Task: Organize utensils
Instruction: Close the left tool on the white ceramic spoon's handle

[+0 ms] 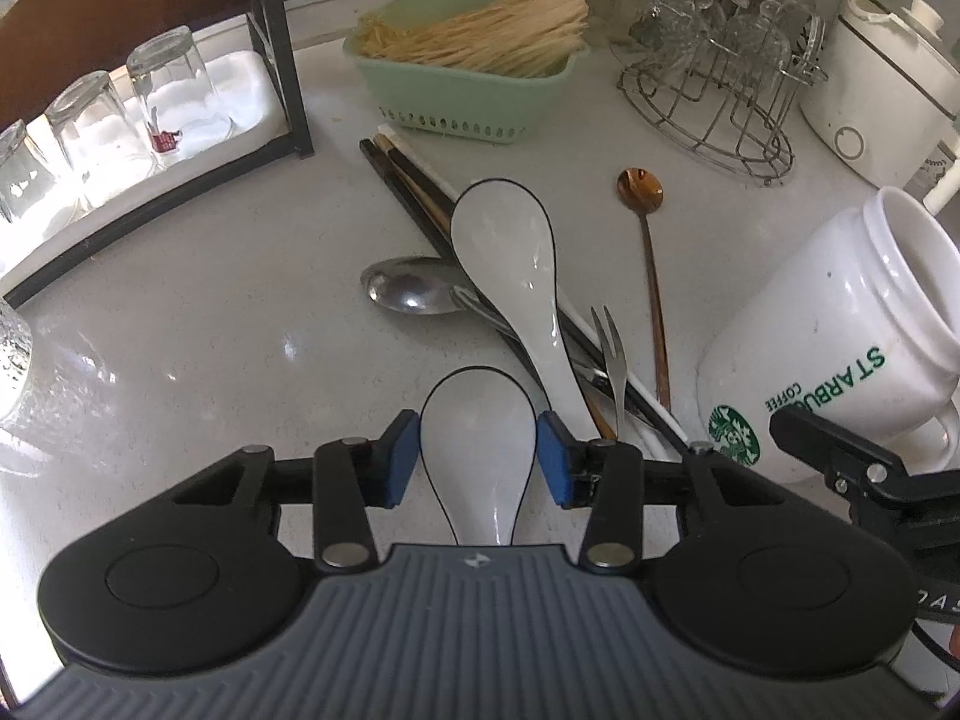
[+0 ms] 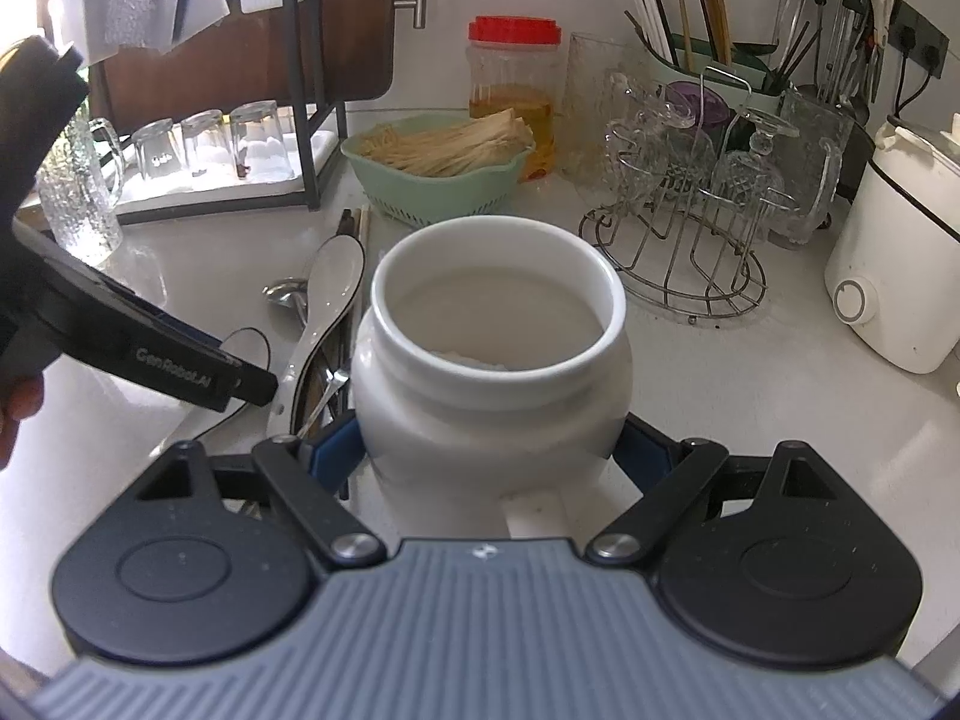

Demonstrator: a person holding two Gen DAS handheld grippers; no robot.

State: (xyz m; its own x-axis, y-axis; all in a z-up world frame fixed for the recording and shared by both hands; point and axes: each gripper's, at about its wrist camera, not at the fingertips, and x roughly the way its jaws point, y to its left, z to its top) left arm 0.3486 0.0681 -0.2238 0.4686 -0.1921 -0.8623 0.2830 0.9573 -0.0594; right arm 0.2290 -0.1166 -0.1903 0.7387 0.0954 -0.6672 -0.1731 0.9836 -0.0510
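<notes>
My left gripper (image 1: 478,456) is open, its blue pads on either side of a white ceramic spoon (image 1: 480,456) lying on the counter. A second white spoon (image 1: 516,264), a metal spoon (image 1: 408,291), dark chopsticks (image 1: 408,186), a small fork (image 1: 612,348) and a copper long-handled spoon (image 1: 651,264) lie in a pile beyond it. My right gripper (image 2: 492,450) is shut on a white Starbucks mug (image 2: 492,360), held tilted to the right of the pile; the mug also shows in the left wrist view (image 1: 840,330).
A green basket (image 1: 468,90) of sticks stands behind the pile. A black rack with upturned glasses (image 1: 120,114) is at the left. A wire stand with glassware (image 1: 720,78) and a white appliance (image 1: 888,96) are at the right. A utensil holder (image 2: 708,30) stands at the back.
</notes>
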